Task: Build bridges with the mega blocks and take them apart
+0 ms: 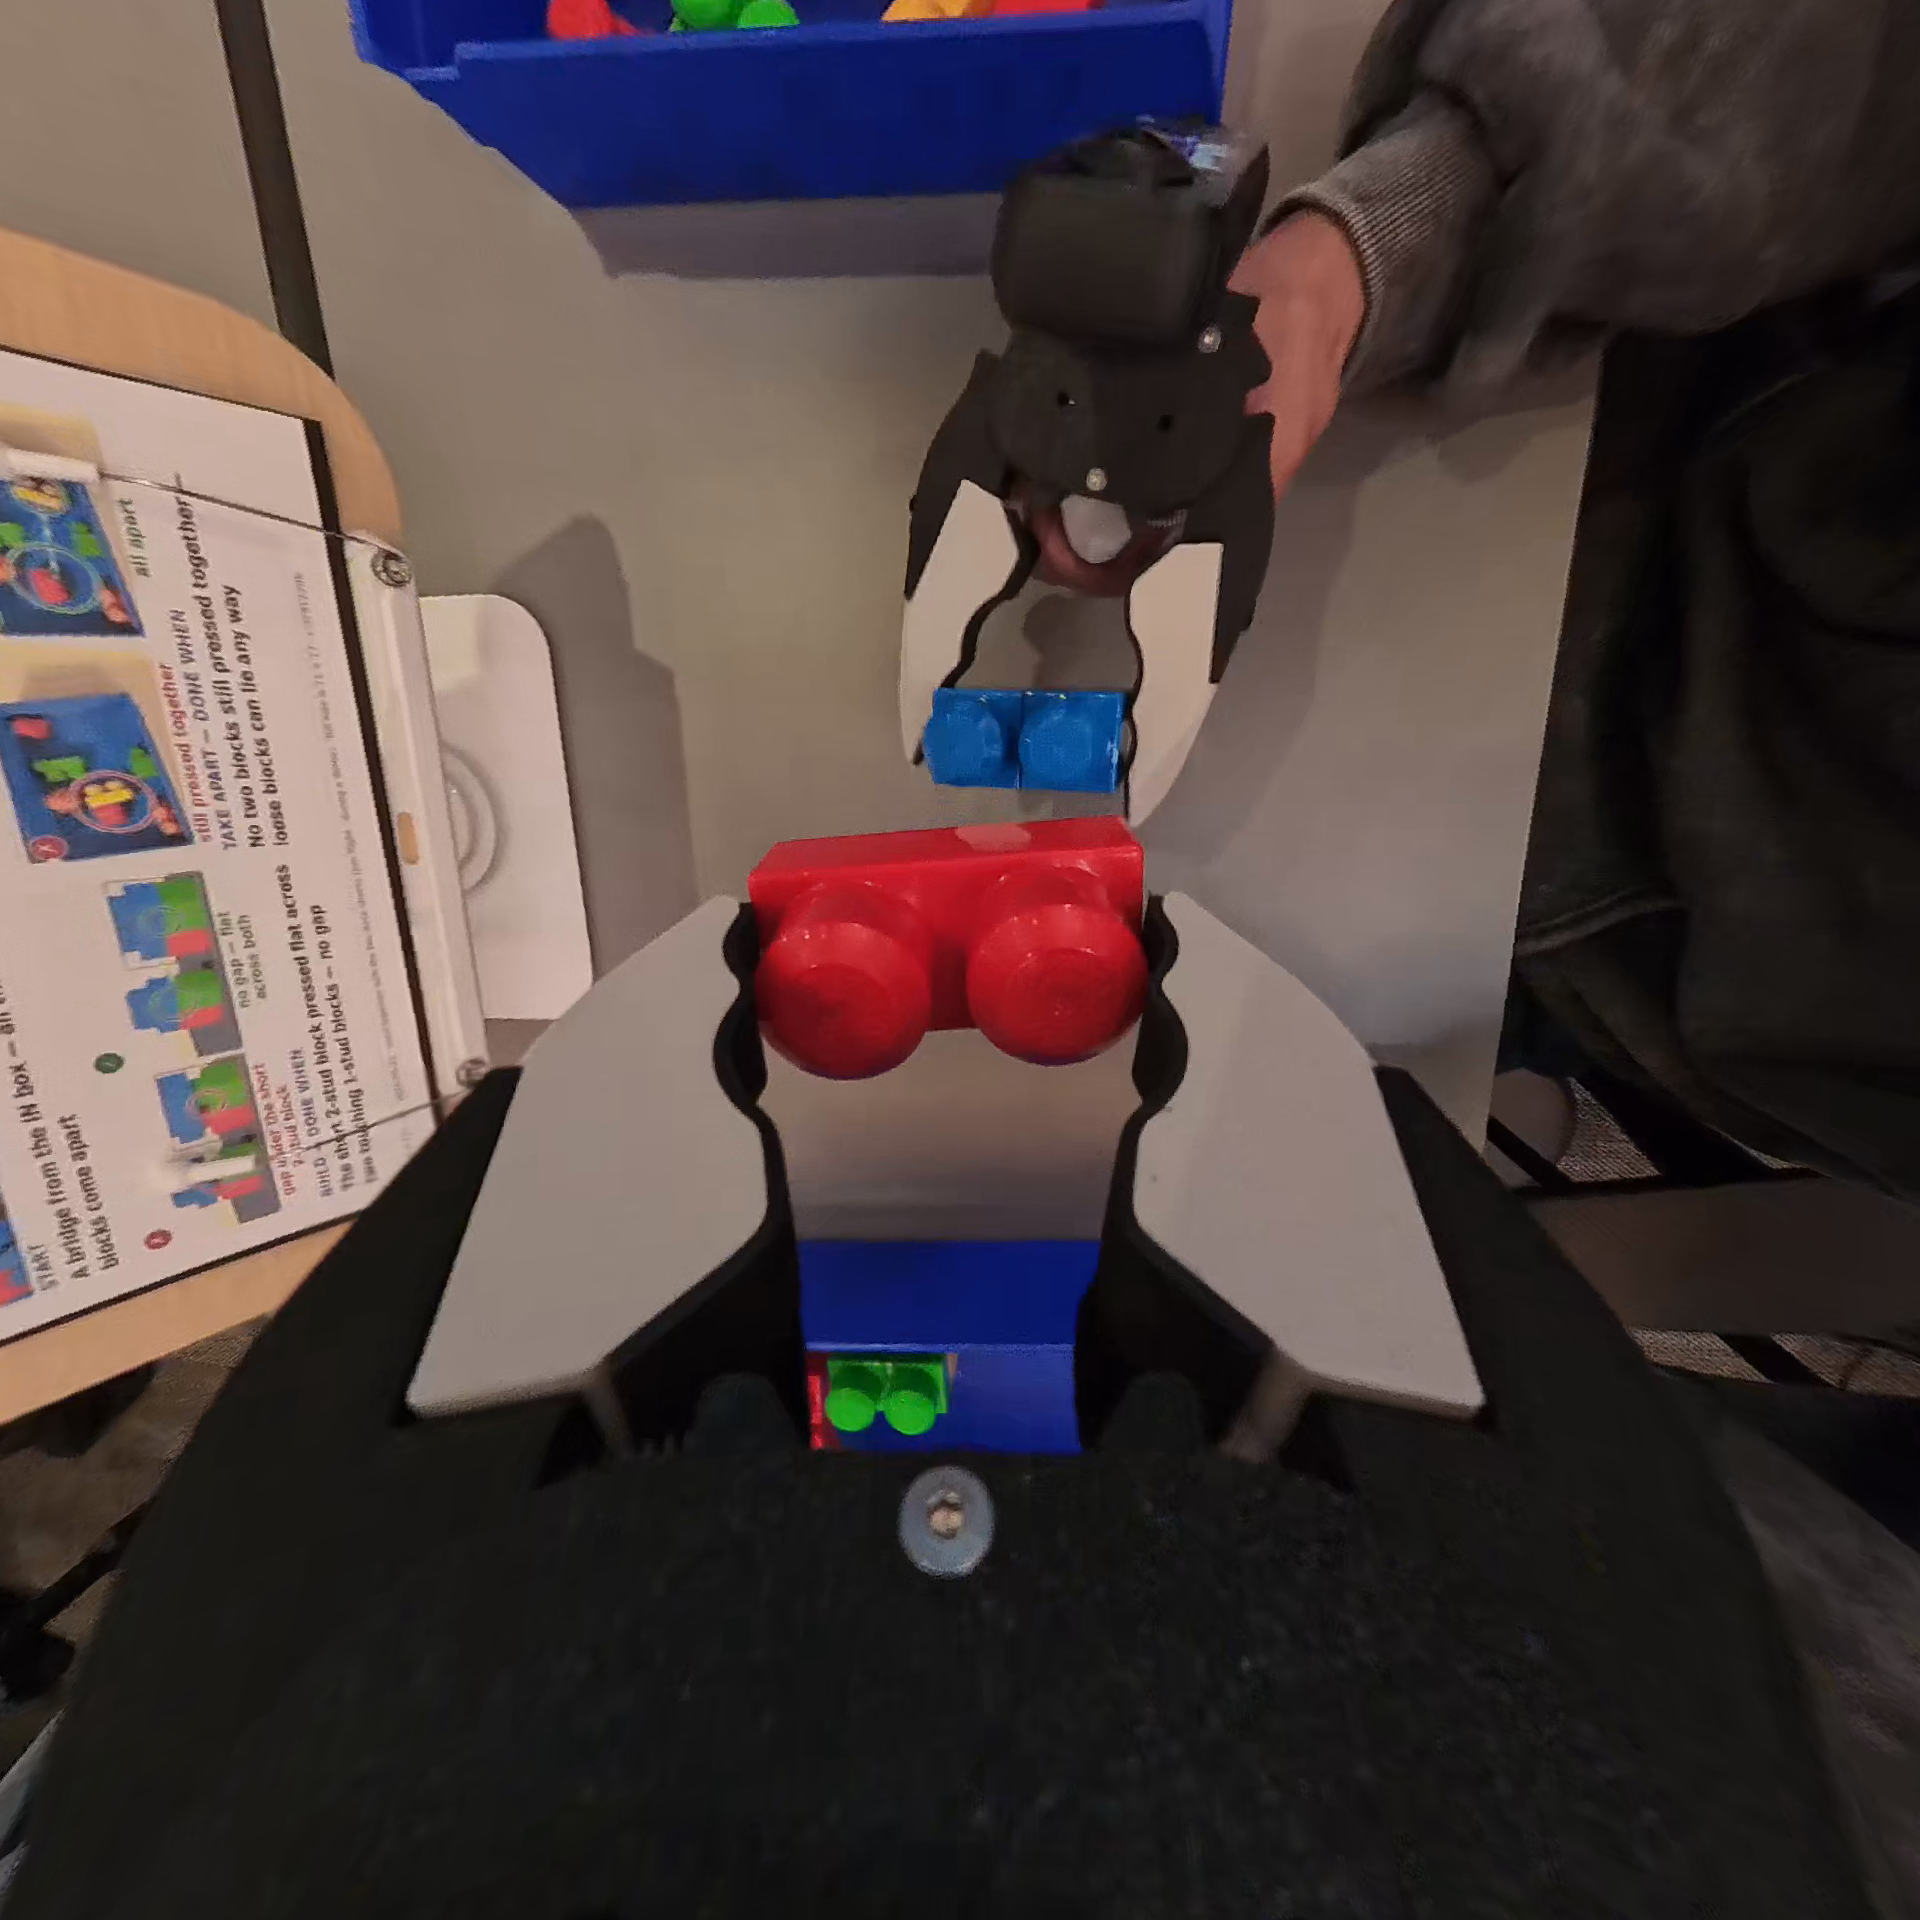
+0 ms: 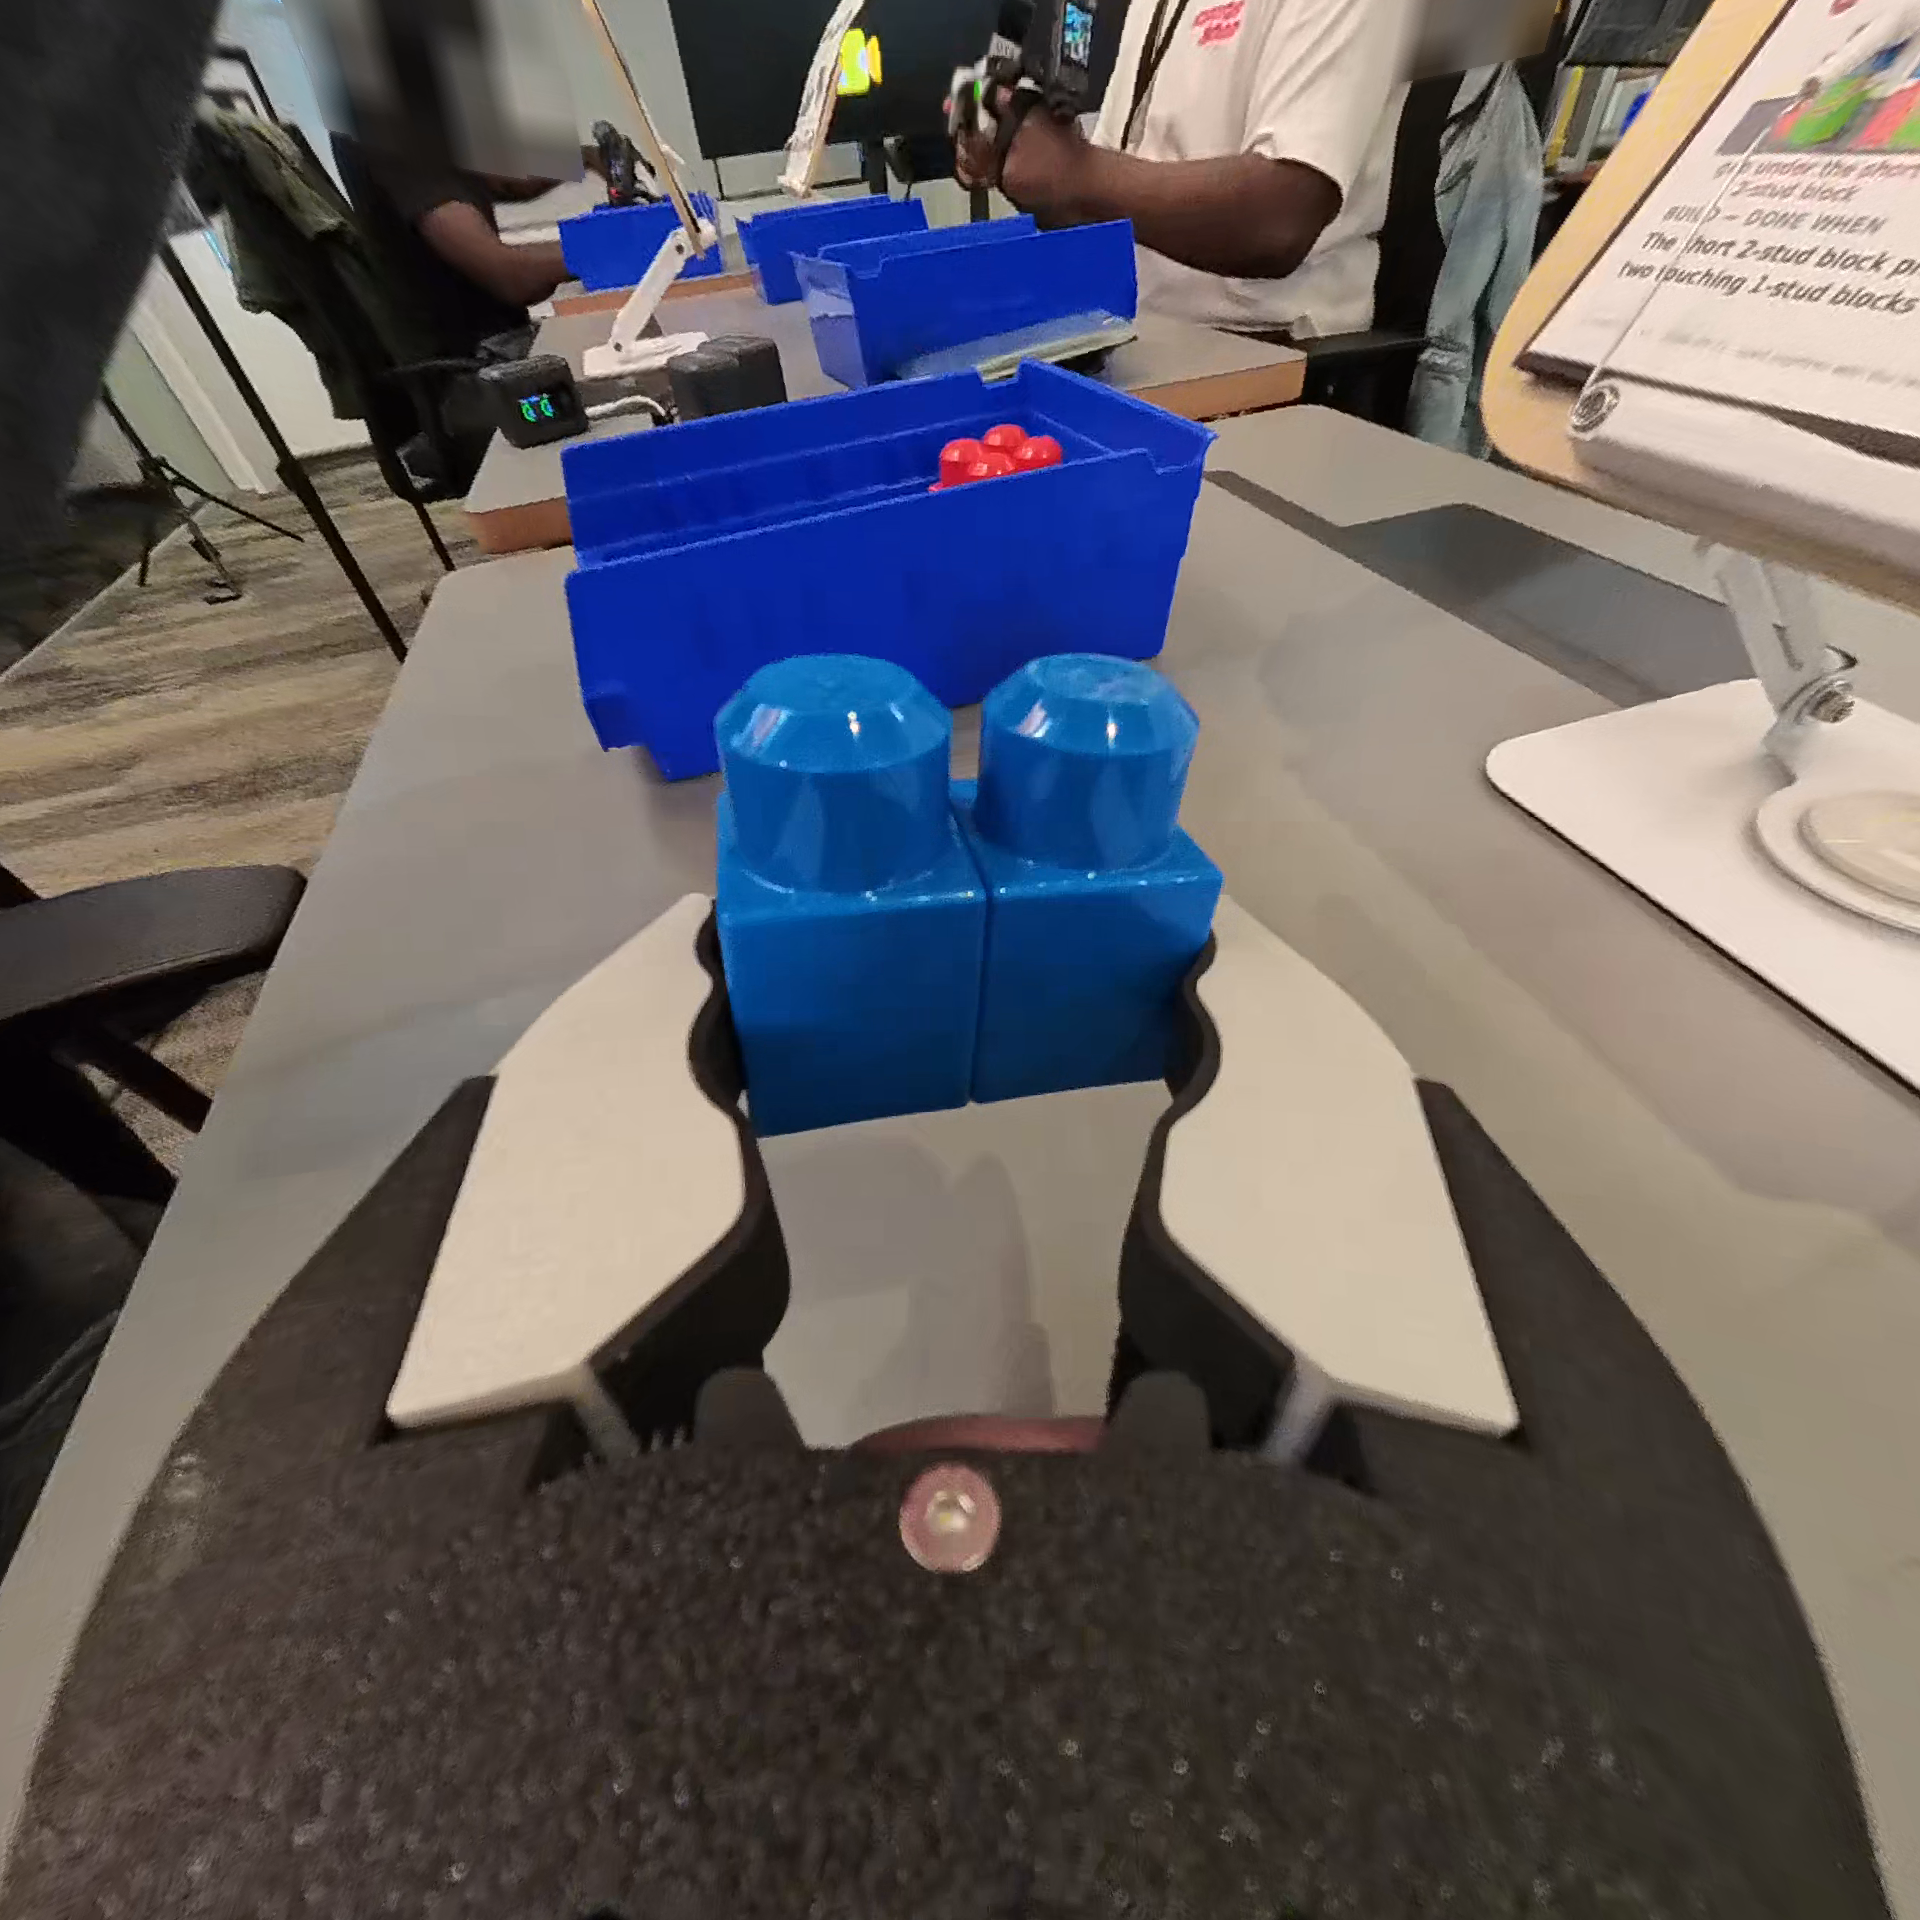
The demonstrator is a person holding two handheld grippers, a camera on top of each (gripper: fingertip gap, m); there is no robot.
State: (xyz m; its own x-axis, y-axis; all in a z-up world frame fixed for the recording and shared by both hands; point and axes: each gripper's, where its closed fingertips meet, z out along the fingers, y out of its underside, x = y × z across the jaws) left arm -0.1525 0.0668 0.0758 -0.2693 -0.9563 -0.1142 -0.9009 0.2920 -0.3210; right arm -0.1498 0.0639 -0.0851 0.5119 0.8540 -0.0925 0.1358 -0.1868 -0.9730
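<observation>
My left gripper (image 1: 948,945) is shut on a red two-stud block (image 1: 945,904), gripped at its two ends with the studs facing the camera. Just beyond it, my right gripper (image 1: 1027,740) holds two blue one-stud blocks (image 1: 1023,740) side by side. In the right wrist view, the right gripper (image 2: 956,966) is shut on this blue pair (image 2: 966,966), studs up, low over the grey table (image 2: 1403,727). I cannot tell whether the pair touches the table. The red block and the blue pair are apart.
A blue bin (image 1: 790,135) with several coloured blocks lies beyond the grippers. Another blue bin (image 1: 945,1288) holding a green block (image 1: 888,1397) shows between my left fingers. A bin (image 2: 883,613) with a red block (image 2: 997,457) stands ahead. An instruction sheet on a white stand (image 1: 208,831) is at the left. Tip to tip, the grippers are about 15 centimeters apart.
</observation>
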